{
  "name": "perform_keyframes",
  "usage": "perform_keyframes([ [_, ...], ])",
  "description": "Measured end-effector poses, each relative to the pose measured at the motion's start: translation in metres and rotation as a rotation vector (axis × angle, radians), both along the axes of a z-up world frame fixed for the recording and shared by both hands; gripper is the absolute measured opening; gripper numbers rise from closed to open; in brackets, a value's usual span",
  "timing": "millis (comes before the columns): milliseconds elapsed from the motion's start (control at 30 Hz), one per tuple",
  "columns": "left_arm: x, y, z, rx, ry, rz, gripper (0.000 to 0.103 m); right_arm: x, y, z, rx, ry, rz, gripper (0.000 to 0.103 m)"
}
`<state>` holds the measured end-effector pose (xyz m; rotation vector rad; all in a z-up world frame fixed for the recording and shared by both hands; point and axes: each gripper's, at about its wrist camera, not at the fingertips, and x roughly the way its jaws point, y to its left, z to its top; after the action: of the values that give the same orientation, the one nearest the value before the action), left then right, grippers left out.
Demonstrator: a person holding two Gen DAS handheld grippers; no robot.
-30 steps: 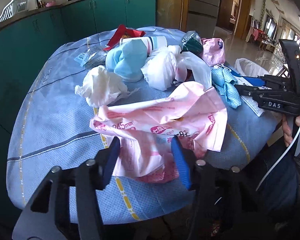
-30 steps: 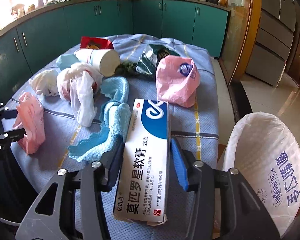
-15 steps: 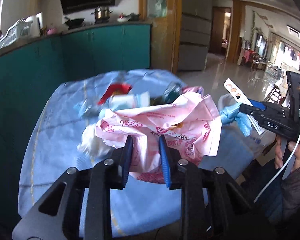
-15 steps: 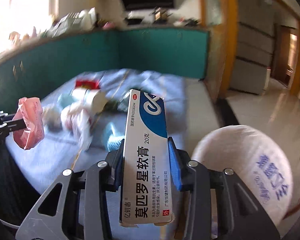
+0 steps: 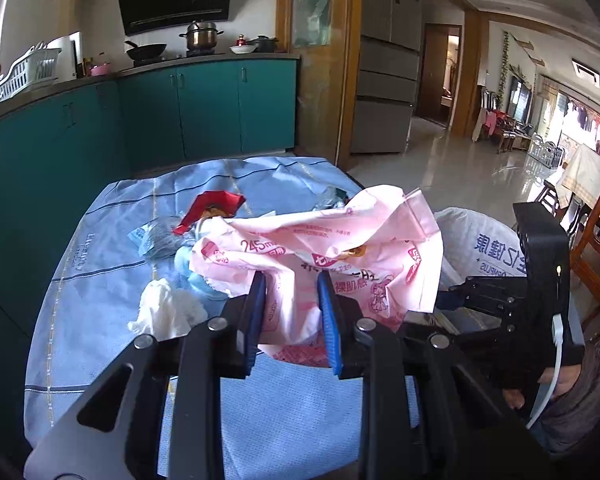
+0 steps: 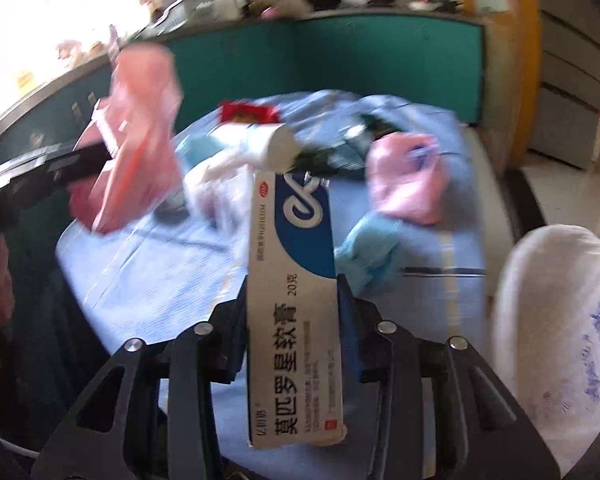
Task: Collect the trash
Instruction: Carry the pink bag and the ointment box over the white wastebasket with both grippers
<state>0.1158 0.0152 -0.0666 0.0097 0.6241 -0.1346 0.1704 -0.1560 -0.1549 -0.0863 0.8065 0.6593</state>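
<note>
Worktop (image 5: 100, 264) ahead of both tools, litter still piled mid-cloth. Bin bag (image 6: 560, 320) low right of the right tool (image 6: 292, 312), mouth not visible, likely the drop target. Left tool (image 5: 290, 308) clamped on the pink wrapper (image 5: 340, 256), lifted clear so it hangs free. Right tool's jaws just eased wider, box (image 6: 292, 292) still upright between them, apparently still gripped; views blurred.
</note>
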Motion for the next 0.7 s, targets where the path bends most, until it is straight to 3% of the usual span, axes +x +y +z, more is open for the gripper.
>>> perform_keyframes([
  [100,-0.003,0.006,-0.002,-0.007,0.005,0.011,0.028,-0.002,-0.002,0.005,0.026,-0.023,-0.013,0.073],
  [233,-0.005,0.011,-0.004,-0.016,0.013,0.021,0.028,0.002,-0.010,0.003,0.022,-0.010,-0.059,0.073],
  [333,-0.006,0.016,-0.004,-0.022,0.013,0.034,0.029,-0.014,-0.003,0.013,0.030,-0.067,-0.012,0.073],
  [500,-0.010,0.023,-0.004,-0.022,0.016,0.052,0.029,-0.036,0.013,0.004,-0.116,-0.082,0.027,0.073],
  [533,-0.010,0.024,-0.004,-0.023,0.016,0.055,0.029,-0.042,0.017,-0.002,-0.158,-0.080,0.027,0.072],
  [633,-0.011,0.026,-0.005,-0.027,0.018,0.057,0.029,-0.055,0.028,-0.014,-0.278,-0.122,0.017,0.056],
  [700,-0.011,0.026,-0.004,-0.031,0.018,0.055,0.029,-0.058,0.029,-0.014,-0.274,-0.127,0.019,0.044],
])
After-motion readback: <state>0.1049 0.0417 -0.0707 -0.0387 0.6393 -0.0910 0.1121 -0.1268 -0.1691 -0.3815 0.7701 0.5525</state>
